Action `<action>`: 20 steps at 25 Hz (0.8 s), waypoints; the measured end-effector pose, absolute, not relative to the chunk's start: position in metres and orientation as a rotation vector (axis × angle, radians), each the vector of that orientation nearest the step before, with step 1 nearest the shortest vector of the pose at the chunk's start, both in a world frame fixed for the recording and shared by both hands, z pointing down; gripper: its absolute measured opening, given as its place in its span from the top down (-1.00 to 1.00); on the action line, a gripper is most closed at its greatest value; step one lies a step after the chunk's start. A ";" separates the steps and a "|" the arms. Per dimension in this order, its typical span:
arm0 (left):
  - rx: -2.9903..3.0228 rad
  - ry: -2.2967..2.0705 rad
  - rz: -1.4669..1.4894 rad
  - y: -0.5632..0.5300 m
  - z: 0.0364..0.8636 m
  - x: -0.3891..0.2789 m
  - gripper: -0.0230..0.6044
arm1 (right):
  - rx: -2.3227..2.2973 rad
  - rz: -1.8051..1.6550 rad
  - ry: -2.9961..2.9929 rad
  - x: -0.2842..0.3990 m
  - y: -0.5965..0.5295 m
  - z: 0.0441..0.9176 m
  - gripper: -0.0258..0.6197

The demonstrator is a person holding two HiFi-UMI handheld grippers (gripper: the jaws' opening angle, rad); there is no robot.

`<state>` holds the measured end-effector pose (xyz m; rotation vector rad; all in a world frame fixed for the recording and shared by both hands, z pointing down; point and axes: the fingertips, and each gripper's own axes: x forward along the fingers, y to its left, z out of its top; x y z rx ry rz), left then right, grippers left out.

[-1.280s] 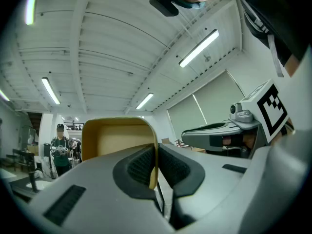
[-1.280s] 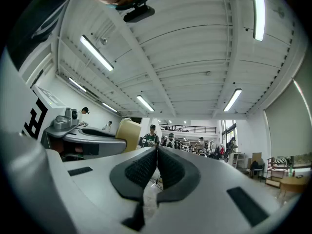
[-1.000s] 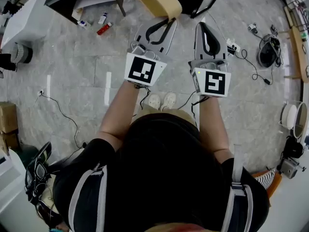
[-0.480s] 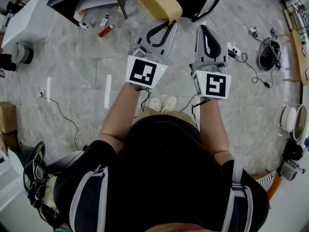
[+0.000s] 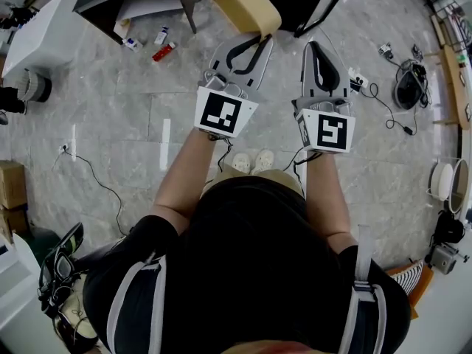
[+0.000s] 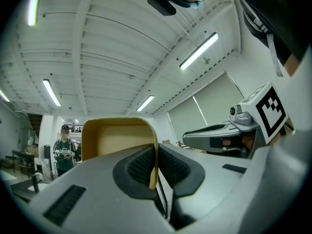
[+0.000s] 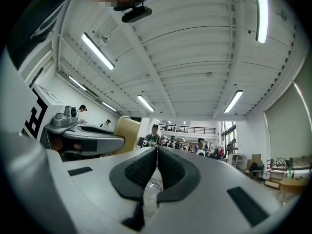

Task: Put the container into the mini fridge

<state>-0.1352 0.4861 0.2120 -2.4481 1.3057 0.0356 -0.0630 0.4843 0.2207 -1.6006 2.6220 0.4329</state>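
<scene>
Clamping the tan container point(image 5: 242, 2) by its side wall, left gripper point(image 5: 254, 41), right gripper point(image 5: 316, 47) just right of the container, jaws pressed together, empty, tiled floor point(image 5: 110, 124) below the container.

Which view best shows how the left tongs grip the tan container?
The left gripper view: the left tongs pinch the tan container by its wall. The head view shows it from above, cut off at the frame's edge; the right gripper view, only a distant sliver.

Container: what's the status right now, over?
Left hand-held gripper shut on container wall. Right hand-held gripper shut, empty. Fridge not in view.
</scene>
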 end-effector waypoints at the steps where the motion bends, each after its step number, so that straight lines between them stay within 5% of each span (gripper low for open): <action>1: -2.450 1.299 0.034 0.486 0.213 -0.140 0.82 | -1.604 0.434 2.618 -0.068 0.484 0.221 0.81; 20: -2.414 1.276 0.052 0.438 0.214 -0.174 0.82 | -1.614 0.492 2.589 -0.086 0.434 0.223 0.81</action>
